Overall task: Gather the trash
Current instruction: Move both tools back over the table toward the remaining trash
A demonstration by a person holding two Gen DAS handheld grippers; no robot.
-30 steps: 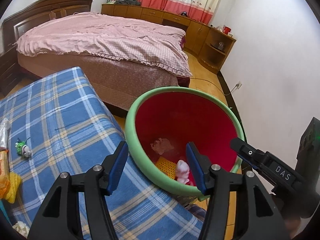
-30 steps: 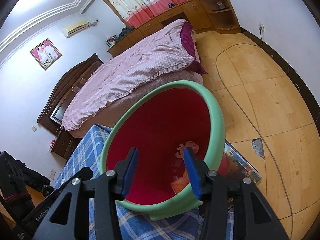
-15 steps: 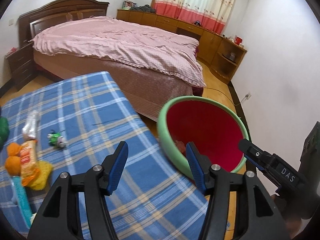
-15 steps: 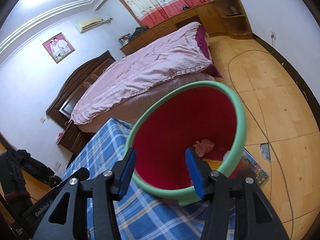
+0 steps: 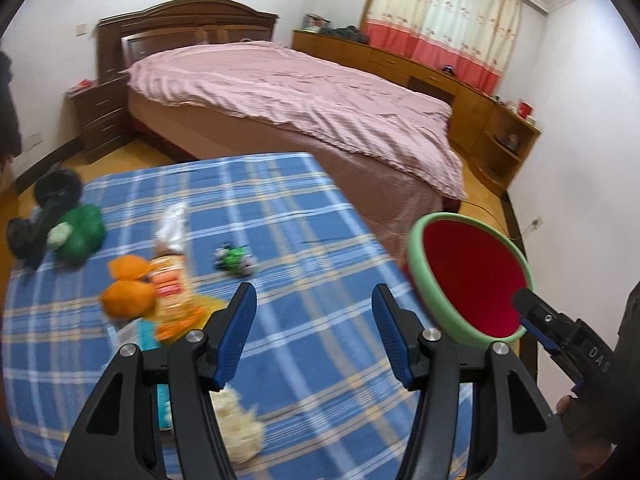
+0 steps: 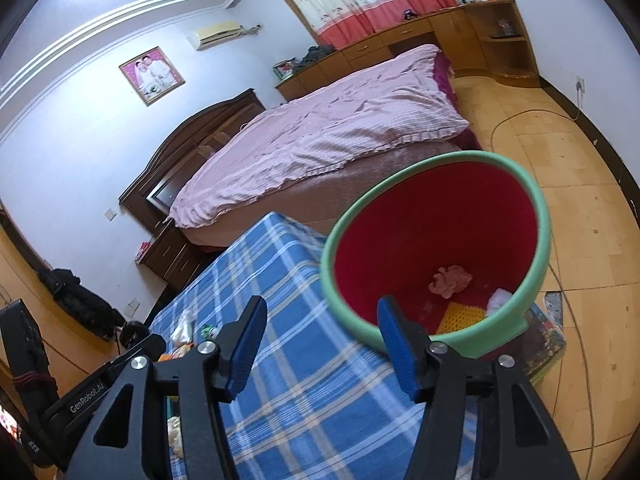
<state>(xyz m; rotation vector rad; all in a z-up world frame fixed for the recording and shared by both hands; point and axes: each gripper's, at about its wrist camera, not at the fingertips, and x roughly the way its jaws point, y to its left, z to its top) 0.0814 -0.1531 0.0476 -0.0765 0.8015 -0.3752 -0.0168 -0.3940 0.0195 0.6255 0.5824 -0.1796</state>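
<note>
A red bin with a green rim (image 5: 472, 276) stands past the right edge of the blue plaid table (image 5: 280, 240); in the right wrist view the bin (image 6: 436, 240) holds a pink wad (image 6: 450, 280), a yellow piece and a white scrap. My left gripper (image 5: 314, 322) is open and empty above the table. Trash lies to its left: an orange snack bag (image 5: 172, 284), two orange lumps (image 5: 128, 288), a small green toy (image 5: 236, 260), a white crumpled piece (image 5: 236, 428). My right gripper (image 6: 320, 332) is open and empty near the bin's rim.
A green bundle (image 5: 78, 232) and black cloth (image 5: 48, 204) lie at the table's far left. A bed with a pink cover (image 5: 300, 96) stands behind the table. Wooden cabinets (image 5: 480, 100) line the far wall. A cable (image 6: 560, 280) runs over the wood floor.
My left gripper has swung left from over the bin to over the table, bringing the trash items into view. My right gripper has drawn back a little from the bin.
</note>
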